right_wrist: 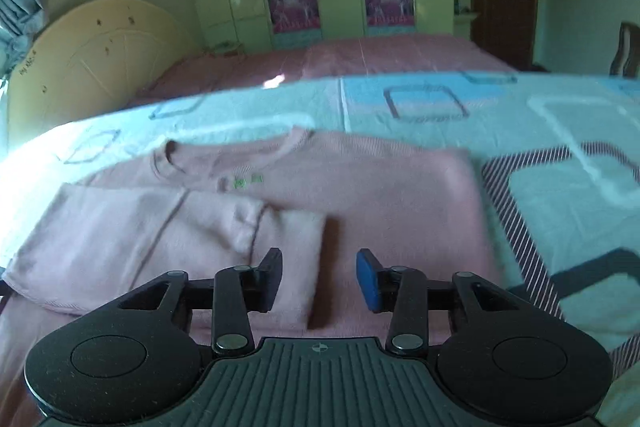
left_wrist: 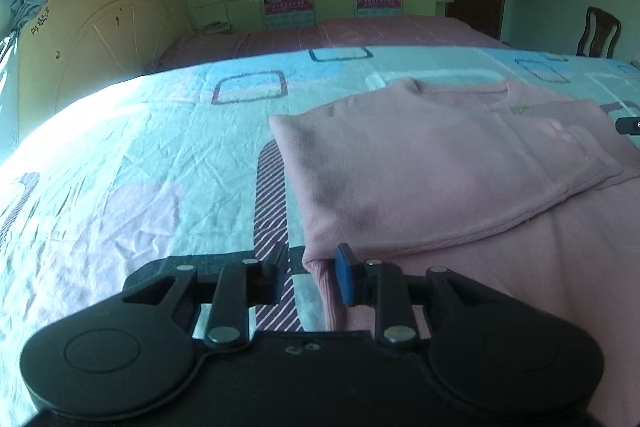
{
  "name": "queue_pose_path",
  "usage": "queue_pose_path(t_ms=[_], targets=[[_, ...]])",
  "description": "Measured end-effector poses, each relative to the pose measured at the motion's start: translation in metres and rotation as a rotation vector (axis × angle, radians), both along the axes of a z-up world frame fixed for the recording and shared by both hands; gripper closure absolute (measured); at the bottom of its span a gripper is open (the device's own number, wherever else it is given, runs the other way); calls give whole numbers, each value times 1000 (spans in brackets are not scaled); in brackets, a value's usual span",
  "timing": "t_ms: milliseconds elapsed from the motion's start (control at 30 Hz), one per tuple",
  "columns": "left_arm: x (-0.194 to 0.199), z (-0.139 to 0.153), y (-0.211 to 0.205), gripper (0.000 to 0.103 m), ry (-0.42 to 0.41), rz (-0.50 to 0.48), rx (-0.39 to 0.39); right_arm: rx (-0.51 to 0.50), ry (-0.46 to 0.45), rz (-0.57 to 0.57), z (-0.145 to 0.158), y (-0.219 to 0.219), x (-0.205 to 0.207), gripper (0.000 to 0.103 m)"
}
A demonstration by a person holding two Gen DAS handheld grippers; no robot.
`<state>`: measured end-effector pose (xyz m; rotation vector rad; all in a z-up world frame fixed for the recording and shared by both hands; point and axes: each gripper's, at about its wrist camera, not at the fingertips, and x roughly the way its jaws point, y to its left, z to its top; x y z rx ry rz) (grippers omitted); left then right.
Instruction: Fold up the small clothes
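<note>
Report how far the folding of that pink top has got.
Done: both sleeves of the pink top are folded in across its body, and it lies flat on the patterned bedsheet. In hand: nothing; the right gripper hangs open above the cloth, and the left gripper stands open at the top's hem corner without pinching it. Left: the hem is not yet folded up toward the collar.

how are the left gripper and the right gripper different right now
The left gripper stands narrower, with the pink sweater's bottom corner between its fingers; the right gripper gapes wider with nothing between. The left sits at the sweater's edge, the right above its folded sleeve. Both are open.
</note>
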<state>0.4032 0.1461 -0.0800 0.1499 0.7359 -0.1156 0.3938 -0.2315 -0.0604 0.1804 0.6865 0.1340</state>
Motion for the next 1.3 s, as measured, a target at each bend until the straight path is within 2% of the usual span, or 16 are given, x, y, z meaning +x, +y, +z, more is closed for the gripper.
queue_pose_path(t_ms=[100, 200, 233, 267, 300, 367, 500, 633, 733, 867, 967, 1000, 1033, 1067, 1167, 1300], targets=[[6, 2, -22, 73, -20, -40, -40, 34, 10, 117, 3, 25, 4, 62], [23, -15, -56, 66, 4, -93, -43, 30, 75, 221, -16, 58, 10, 75], [27, -25, -65, 47, 22, -105, -38, 5, 109, 237, -26, 65, 11, 75], [31, -35, -71, 19, 48, -107, -22, -38, 182, 248, -42, 71, 15, 75], [32, -44, -75, 11, 72, -110, -1, -43, 165, 258, -45, 70, 12, 75], [28, -48, -74, 15, 68, -131, 6, -37, 187, 282, -39, 66, 13, 75], [49, -34, -66, 24, 41, -136, -48, -19, 101, 230, -23, 51, 30, 75], [112, -29, -61, 24, 33, -100, -50, -36, 123, 137, -33, 43, 82, 75], [174, -41, -38, 27, 117, -18, -93, -59, 190, 50, -51, 26, 120, 75], [201, -35, -10, 48, 134, 29, -167, -61, 175, 40, -46, 22, 127, 75], [179, -19, -23, 38, 44, -37, -150, -2, 103, 63, -28, 32, 113, 75], [175, -21, -31, 31, 41, -57, -128, 19, 103, 87, -27, 42, 113, 75], [172, -24, -41, 15, 36, -71, -98, 28, 106, 117, -29, 54, 115, 75], [169, -29, -51, 10, 28, -78, -76, 18, 113, 152, -32, 71, 119, 75], [164, -52, -66, 14, 84, -85, -31, -62, 153, 192, -49, 101, 124, 75], [118, -46, -57, 18, 4, -56, -23, -127, 109, 195, -41, 96, 98, 75]])
